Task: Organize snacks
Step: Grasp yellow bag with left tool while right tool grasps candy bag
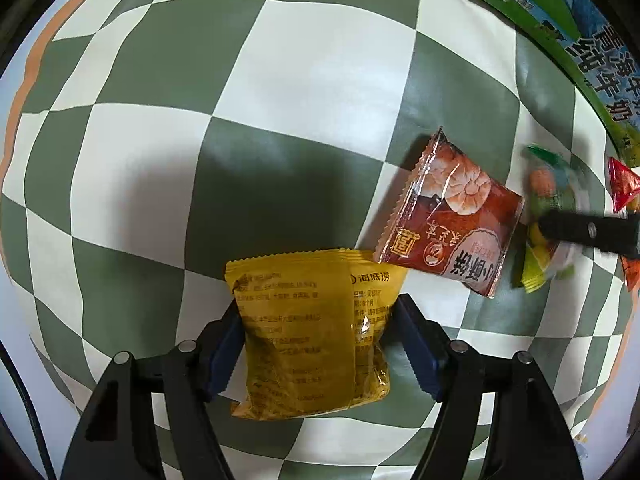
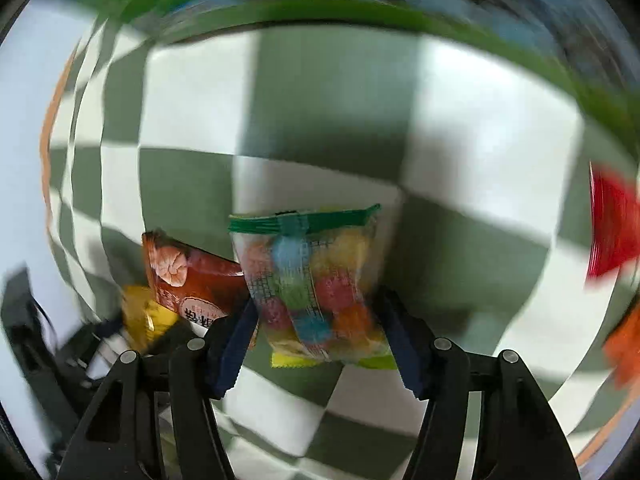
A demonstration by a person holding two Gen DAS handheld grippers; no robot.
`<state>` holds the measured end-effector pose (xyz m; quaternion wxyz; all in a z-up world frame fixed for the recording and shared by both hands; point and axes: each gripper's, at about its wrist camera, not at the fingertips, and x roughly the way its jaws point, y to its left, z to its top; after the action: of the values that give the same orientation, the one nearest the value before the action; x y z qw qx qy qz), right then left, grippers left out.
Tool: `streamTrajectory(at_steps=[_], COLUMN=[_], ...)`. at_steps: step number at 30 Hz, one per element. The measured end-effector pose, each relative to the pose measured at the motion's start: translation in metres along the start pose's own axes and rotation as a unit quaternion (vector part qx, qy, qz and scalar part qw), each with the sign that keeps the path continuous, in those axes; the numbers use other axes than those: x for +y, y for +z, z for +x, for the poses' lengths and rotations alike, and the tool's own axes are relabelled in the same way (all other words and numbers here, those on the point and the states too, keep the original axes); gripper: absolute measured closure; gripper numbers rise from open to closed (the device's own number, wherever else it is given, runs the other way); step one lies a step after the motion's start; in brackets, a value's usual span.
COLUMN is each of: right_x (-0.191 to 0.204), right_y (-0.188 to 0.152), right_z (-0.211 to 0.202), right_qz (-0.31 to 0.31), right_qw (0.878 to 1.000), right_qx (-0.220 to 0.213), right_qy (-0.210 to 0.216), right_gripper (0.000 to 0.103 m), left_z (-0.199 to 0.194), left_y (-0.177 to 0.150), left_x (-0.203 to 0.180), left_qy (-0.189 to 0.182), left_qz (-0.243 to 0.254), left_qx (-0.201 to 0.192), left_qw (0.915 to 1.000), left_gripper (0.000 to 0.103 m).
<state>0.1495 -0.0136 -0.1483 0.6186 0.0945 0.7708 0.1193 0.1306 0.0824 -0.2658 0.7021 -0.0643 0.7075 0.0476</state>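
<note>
A yellow snack packet (image 1: 304,332) lies on the green-and-white checked cloth (image 1: 280,100). My left gripper (image 1: 318,304) points down over it, with a pad against each of its sides. A red-brown biscuit packet (image 1: 452,216) rests just right of it, overlapping its top corner. Further right is a clear bag of coloured candies (image 1: 548,196), blurred, with a black finger (image 1: 588,234) of the right gripper across it. In the right wrist view my right gripper (image 2: 317,298) is shut on this candy bag (image 2: 316,280). The biscuit packet (image 2: 192,276) and yellow packet (image 2: 144,316) lie to its left.
A green-and-blue milk carton box (image 1: 560,20) stands along the far right. A red packet (image 1: 624,184) and an orange packet (image 1: 632,272) sit at the right edge. The cloth's orange-trimmed border (image 1: 32,60) runs down the left.
</note>
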Motion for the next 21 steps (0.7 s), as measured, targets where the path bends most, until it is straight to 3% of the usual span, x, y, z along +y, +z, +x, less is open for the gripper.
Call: streamTrajectory(at_steps=[2, 4, 5, 7, 9, 10, 19, 21], right_x=[-0.015, -0.01, -0.016, 0.016, 0.023, 0.027, -0.033, -0.047], right_y=[-0.012, -0.013, -0.029, -0.034, -0.037, -0.039, -0.095, -0.106], right_z=[-0.002, -0.007, -0.012, -0.006, -0.005, -0.005, -0.015, -0.016], right_qz=[0.006, -0.016, -0.029, -0.043, -0.049, -0.047, 0.014, 0.028], right_qw=[1.0, 0.999, 0.998, 0.996, 0.993, 0.993, 0.998, 0.998], right_qx=[-0.007, -0.042, -0.052, -0.063, -0.076, -0.079, -0.013, -0.009], right_qy=[0.013, -0.004, -0.014, -0.039, -0.073, -0.071, -0.058, -0.047], right_gripper=[0.035, 0.034, 0.034, 0.034, 0.046, 0.047, 0.049, 0.049], left_z=[0.005, 0.005, 0.005, 0.003, 0.003, 0.004, 0.018, 0.023], left_y=[-0.003, -0.004, -0.004, -0.005, -0.008, -0.01, -0.036, -0.034], left_x=[0.002, 0.001, -0.002, -0.011, -0.024, -0.031, -0.085, -0.091], left_qy=[-0.001, -0.002, -0.001, -0.003, -0.001, -0.001, -0.027, -0.027], left_qz=[-0.011, -0.02, -0.021, -0.009, 0.012, 0.023, 0.099, 0.107], left_qx=[-0.006, -0.017, -0.022, -0.028, -0.028, -0.027, -0.001, 0.01], left_qw=[0.9999, 0.9996, 0.9995, 0.9996, 0.9995, 0.9993, 0.9947, 0.9938], left_gripper=[0.033, 0.038, 0.039, 0.042, 0.042, 0.042, 0.041, 0.036])
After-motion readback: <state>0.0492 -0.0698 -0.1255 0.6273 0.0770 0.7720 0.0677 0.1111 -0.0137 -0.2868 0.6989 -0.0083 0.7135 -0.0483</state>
